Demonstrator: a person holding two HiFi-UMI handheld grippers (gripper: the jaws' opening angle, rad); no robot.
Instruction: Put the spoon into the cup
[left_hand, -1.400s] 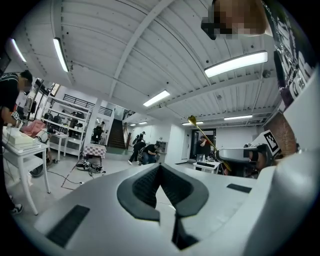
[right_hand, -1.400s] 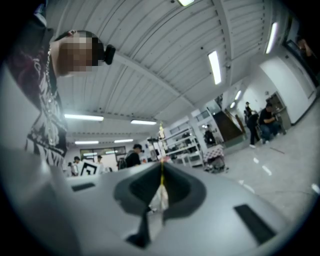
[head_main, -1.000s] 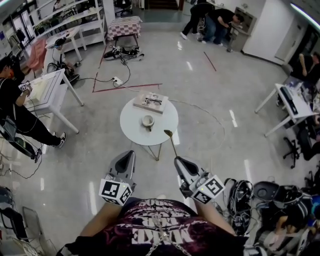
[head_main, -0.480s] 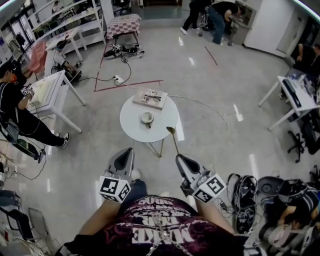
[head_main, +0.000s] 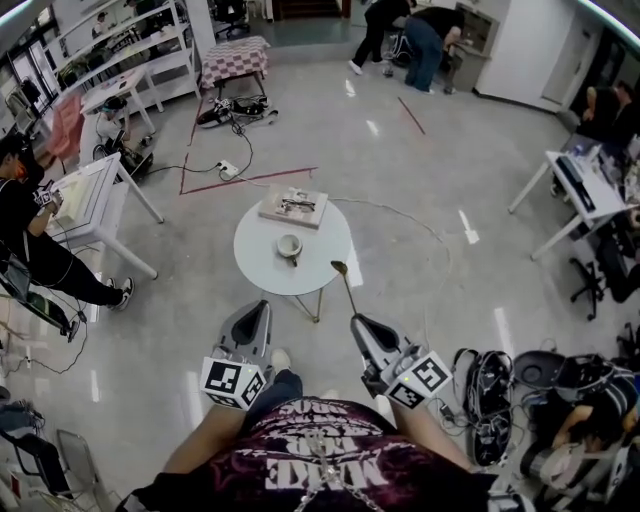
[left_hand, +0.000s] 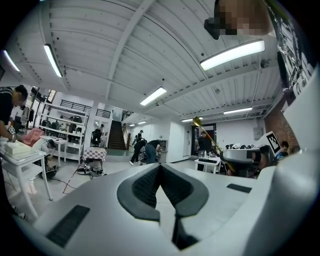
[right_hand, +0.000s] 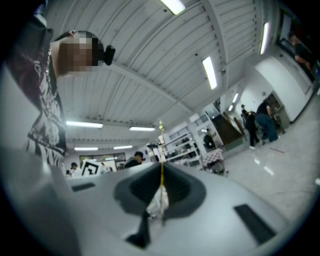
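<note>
One spoon (head_main: 345, 290) clamped in right gripper (head_main: 356, 321); left gripper (head_main: 262, 306) closed; cup (head_main: 290, 246) on table (head_main: 318, 252)

Round white table (head_main: 262, 268) w/ cup (head_main: 290, 245) near centre, flat box (head_main: 293, 207) at far edge.

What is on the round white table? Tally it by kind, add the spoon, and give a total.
Cup: 1
Flat tan block: 1
Spoon: 1
Total: 3

Left tool (left_hand: 160, 166), jaws together
</note>
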